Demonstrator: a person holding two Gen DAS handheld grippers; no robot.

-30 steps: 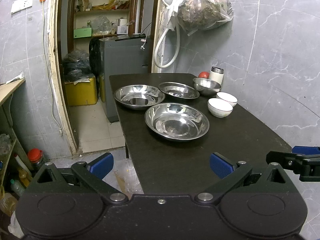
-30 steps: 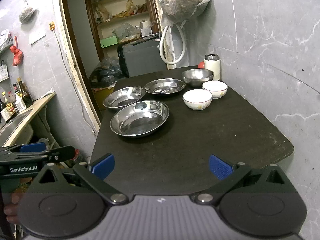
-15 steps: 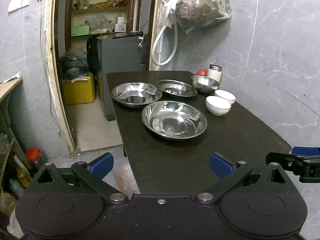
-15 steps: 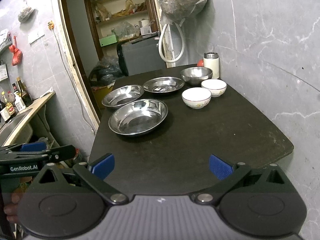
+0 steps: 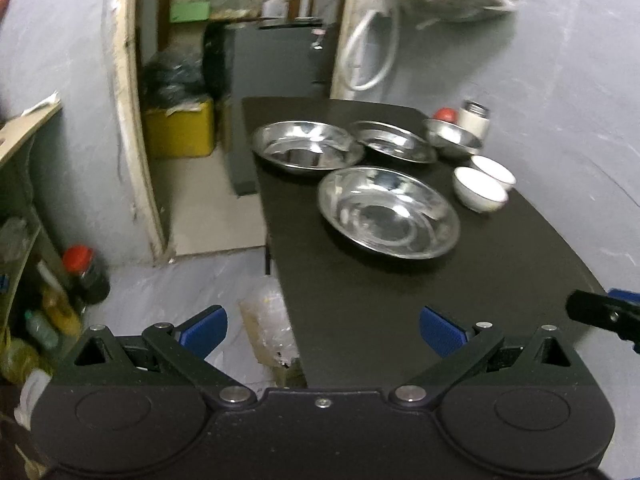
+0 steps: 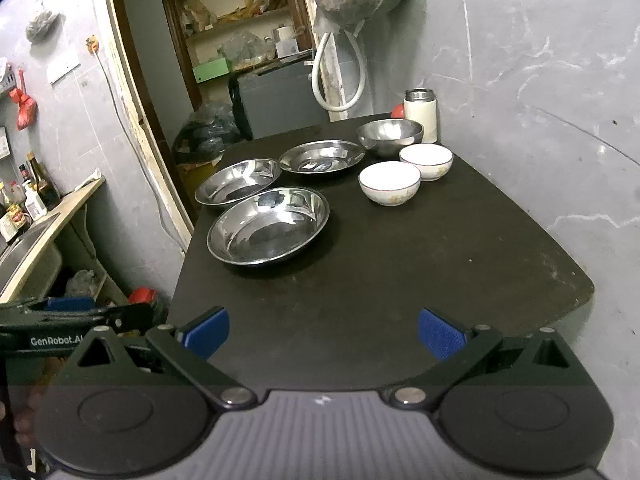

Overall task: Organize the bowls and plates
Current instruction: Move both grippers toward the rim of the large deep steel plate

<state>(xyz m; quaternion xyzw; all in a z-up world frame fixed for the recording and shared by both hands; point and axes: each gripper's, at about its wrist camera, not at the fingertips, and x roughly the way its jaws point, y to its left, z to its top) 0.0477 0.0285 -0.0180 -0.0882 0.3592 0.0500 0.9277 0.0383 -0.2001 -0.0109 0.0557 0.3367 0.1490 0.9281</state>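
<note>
Three steel plates lie on the dark table: the nearest plate, one behind it to the left and one further back. A steel bowl stands at the back. Two white bowls sit to the right of the plates. My left gripper is open and empty, hovering over the table's near left edge, well short of the nearest plate. My right gripper is open and empty above the table's near end.
A white flask and a red object stand at the table's back by the marble wall. A doorway with shelves and a dark appliance lies behind. A counter with bottles and floor clutter are at the left.
The left wrist view has swung left and dipped, with motion blur; the plates now sit further right in it. The right gripper has edged slightly closer to the table.
</note>
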